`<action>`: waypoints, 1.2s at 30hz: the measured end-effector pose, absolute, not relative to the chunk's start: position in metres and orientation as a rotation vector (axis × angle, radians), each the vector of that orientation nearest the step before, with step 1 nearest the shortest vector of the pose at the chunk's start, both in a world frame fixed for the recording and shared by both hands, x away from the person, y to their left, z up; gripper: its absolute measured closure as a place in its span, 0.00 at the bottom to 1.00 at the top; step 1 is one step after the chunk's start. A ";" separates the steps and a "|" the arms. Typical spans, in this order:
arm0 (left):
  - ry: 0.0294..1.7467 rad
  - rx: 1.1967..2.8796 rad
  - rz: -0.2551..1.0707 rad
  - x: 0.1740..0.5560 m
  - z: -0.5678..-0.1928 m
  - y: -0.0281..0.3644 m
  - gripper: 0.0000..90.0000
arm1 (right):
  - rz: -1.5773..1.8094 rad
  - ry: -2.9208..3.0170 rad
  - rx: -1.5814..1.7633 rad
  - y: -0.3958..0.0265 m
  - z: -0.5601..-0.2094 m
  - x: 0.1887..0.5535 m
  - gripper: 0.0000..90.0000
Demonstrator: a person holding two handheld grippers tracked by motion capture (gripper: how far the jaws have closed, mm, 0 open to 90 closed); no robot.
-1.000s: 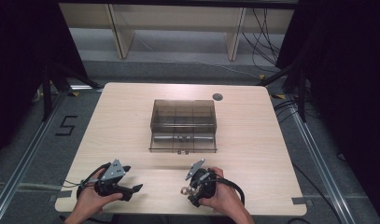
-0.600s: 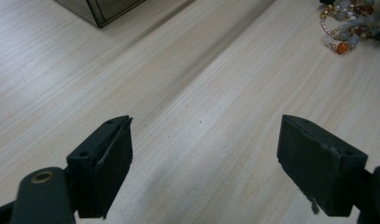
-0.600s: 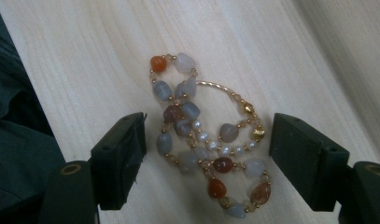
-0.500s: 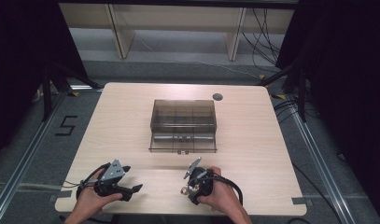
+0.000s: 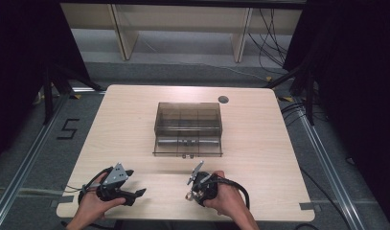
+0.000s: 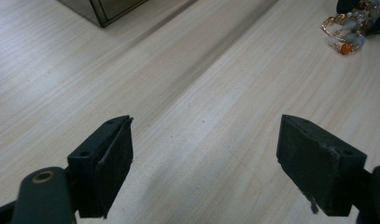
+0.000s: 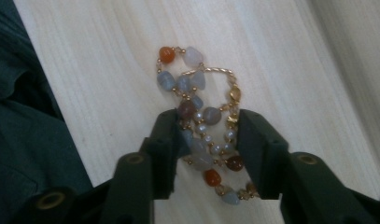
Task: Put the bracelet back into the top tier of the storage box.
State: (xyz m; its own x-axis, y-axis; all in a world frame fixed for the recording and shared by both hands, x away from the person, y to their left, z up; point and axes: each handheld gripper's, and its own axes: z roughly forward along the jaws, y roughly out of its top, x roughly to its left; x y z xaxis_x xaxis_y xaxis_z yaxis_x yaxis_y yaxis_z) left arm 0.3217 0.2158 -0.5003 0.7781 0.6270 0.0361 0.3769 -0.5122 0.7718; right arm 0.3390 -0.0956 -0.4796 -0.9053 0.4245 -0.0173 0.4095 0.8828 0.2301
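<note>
right claw (image 7: 204, 140) just closing around beaded bracelet (image 7: 204, 126) near table's (image 5: 259, 143) front edge; left claw (image 6: 204, 158) wide open, empty. could catch few strands only, letting beads slip free.

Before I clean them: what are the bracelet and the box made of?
Bracelet: polished beads in orange, grey-blue and pearly white, seemingly stone or glass, on gold-coloured metal links.
Box: smoky see-through plastic, glossy; its dividers show through the lid.

Glossy stone-and-gilt-metal beaded bracelet (image 7: 204, 126) on matt pale wood-grain table (image 5: 259, 139), near smoky translucent plastic box (image 5: 188, 128)
</note>
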 end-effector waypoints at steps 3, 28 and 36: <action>0.750 2.158 0.397 0.321 -0.500 0.216 0.21 | 0.330 2.993 0.634 -0.095 -0.479 0.339 0.77; 0.739 2.162 0.395 0.321 -0.500 0.216 0.21 | 0.359 2.979 0.494 -0.097 -0.465 0.335 0.94; 0.742 2.138 0.391 0.322 -0.499 0.215 0.21 | 0.411 2.939 0.478 -0.107 -0.440 0.334 0.94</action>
State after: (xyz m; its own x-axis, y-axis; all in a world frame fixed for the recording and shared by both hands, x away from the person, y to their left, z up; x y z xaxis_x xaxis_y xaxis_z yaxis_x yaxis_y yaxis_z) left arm 0.3218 0.2155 -0.4993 0.7780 0.6279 0.0224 0.3731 -0.4904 0.7876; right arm 0.3345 -0.1069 -0.4400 -0.9404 0.3281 -0.0893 0.2911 0.9124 0.2876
